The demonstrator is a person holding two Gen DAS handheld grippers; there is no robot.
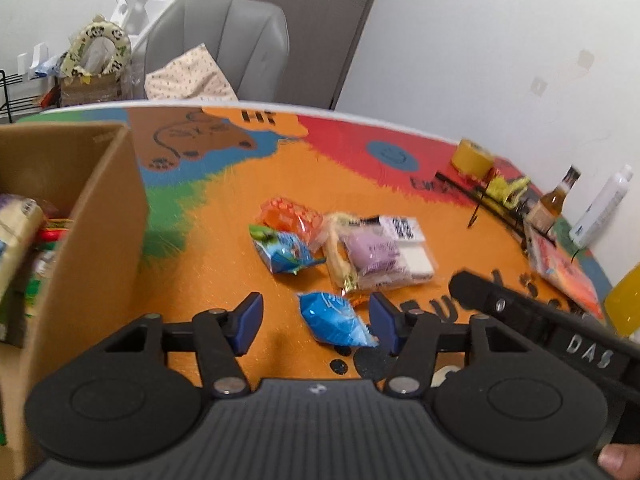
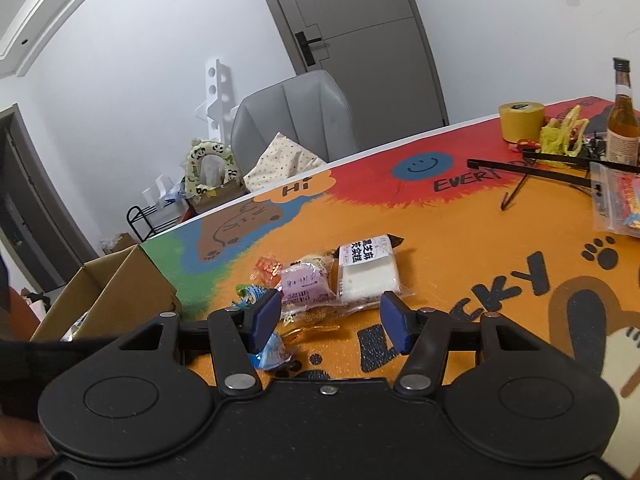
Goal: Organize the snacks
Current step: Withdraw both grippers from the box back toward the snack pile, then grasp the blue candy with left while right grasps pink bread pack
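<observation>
Several wrapped snacks lie in a cluster on the colourful table mat (image 1: pixel 240 200): an orange packet (image 1: pixel 290 216), a blue-green one (image 1: pixel 286 254), a purple one (image 1: pixel 372 254) and a white one (image 1: pixel 412 248). A light blue packet (image 1: pixel 336 318) lies nearest, between the fingers of my left gripper (image 1: pixel 316 322), close to the right pad. The left pad stands clear of it, so that gripper is open. My right gripper (image 2: pixel 330 318) is open just short of the purple packet (image 2: pixel 304 284) and the white packet (image 2: pixel 368 272). The light blue packet (image 2: pixel 270 350) shows behind its left finger.
An open cardboard box (image 1: pixel 80 216) with snacks inside stands at the left table edge. At the far right are a yellow tape roll (image 2: pixel 520 120), a brown bottle (image 2: pixel 622 128), a black hanger (image 2: pixel 532 172) and a clear bag (image 2: pixel 620 204). A grey chair (image 2: pixel 296 116) stands beyond.
</observation>
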